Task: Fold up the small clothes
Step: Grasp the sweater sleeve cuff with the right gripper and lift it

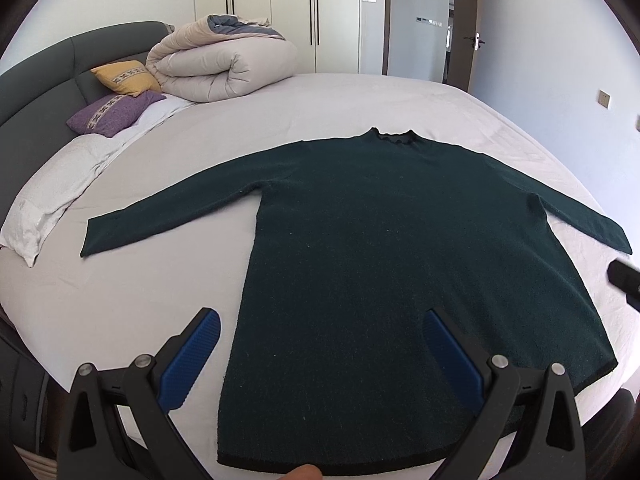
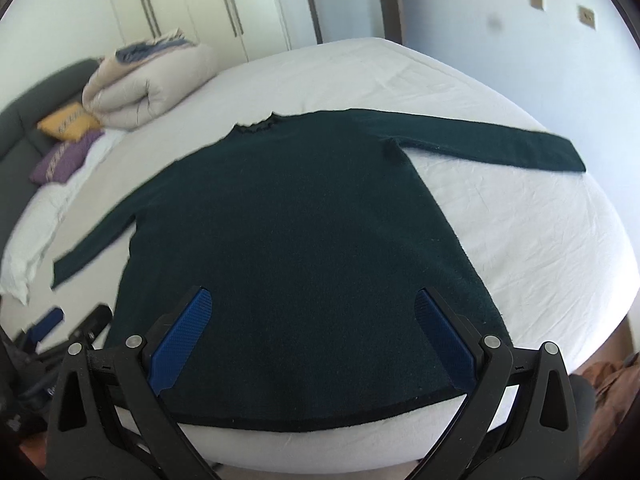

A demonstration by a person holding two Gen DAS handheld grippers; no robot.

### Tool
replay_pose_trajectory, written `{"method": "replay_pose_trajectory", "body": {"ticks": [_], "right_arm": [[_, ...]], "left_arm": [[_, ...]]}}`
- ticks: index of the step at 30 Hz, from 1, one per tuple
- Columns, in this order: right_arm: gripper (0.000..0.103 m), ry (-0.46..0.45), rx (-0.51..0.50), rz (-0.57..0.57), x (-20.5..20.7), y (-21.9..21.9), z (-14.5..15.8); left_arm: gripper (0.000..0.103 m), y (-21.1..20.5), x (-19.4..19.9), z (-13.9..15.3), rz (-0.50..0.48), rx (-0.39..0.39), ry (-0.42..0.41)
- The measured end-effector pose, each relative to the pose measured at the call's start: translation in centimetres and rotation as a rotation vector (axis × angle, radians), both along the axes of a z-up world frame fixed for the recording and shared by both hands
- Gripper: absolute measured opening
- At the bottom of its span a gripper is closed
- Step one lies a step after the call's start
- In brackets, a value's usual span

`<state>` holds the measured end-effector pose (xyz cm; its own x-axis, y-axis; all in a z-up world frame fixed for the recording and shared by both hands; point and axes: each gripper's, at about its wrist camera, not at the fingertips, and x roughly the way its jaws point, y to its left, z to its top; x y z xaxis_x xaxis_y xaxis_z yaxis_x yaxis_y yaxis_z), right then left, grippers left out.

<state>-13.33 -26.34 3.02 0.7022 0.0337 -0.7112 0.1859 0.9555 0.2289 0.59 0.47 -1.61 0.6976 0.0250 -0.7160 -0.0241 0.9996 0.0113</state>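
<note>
A dark green long-sleeved sweater lies flat on the white bed, face up, collar at the far side, both sleeves spread outward. It also shows in the right wrist view. My left gripper is open and empty, above the sweater's near left hem. My right gripper is open and empty, above the near hem at the sweater's middle. The left gripper's fingertips show at the lower left of the right wrist view.
A rolled beige duvet, a yellow cushion and a purple cushion lie by the dark headboard at far left. A white pillow lies on the left. Wardrobes and a door stand behind the bed.
</note>
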Motion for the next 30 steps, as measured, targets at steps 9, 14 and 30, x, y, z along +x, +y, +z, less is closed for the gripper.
{"method": "replay_pose_trajectory", "body": {"ticks": [9,14,30], "right_arm": [[0.103,-0.185,0.524,-0.45,-1.3,-23.9,-4.4],[0.103,-0.18,0.747,-0.639,0.8,-34.7,-9.1],[0.032,-0.187,0.777,-0.737,10.5,-42.1,-10.8]], "left_arm": [[0.103,-0.6,4.7,-0.3,-0.08,-0.031,0.02],[0.103,-2.5,7.8,-2.2,-0.103,-0.077,0.12],[0.085,-6.1,18.4,-4.9,-0.249,-0.358,0.238]]}}
